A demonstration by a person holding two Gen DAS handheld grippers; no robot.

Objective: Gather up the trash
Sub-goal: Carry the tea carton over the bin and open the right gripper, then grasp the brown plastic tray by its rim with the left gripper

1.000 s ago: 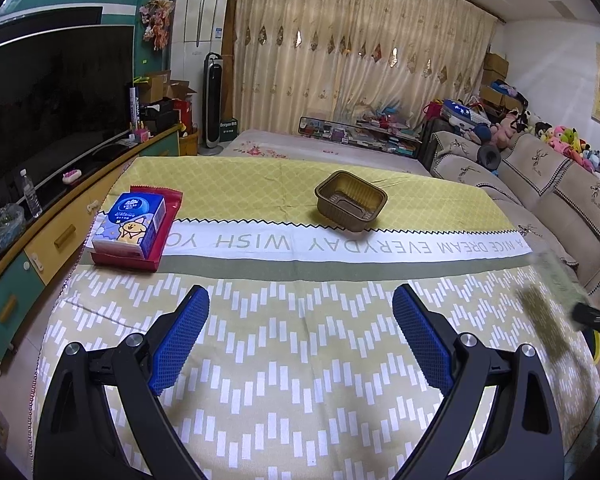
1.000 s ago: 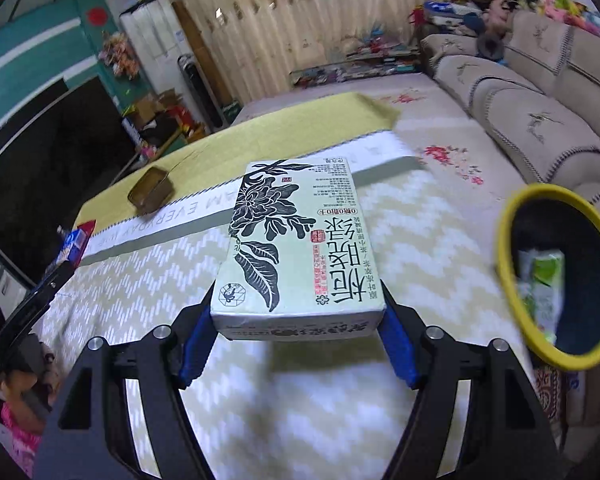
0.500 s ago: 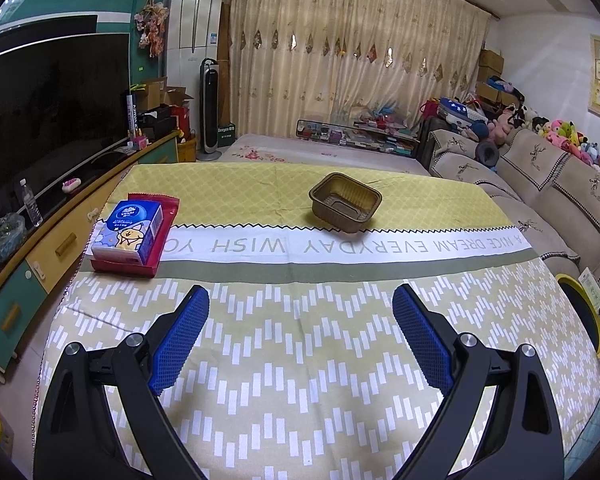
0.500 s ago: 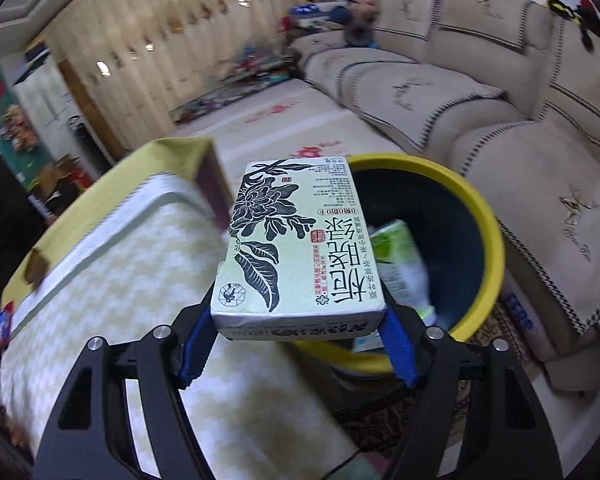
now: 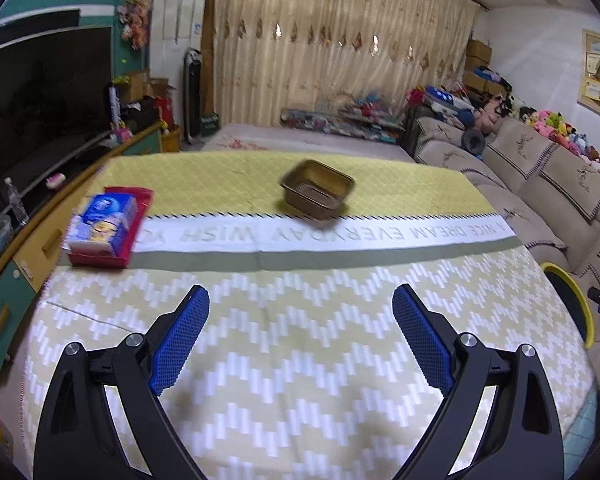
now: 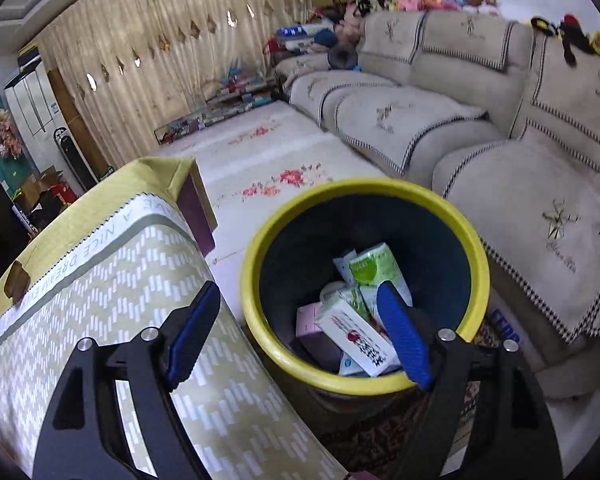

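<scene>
Right gripper over bin | fingers opening, empty | boxes lay in bin | left gripper above desk, fingers wide, empty

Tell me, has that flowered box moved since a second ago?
Yes. It left the right gripper, whose jaws are opening, empty, above the yellow bin.

The tablecloth's white band on the bench reads "A NICE DREAM EVERYDAY WISH" upside down (its last word is cut off), and print on the bin's cartons is illegible.
</scene>
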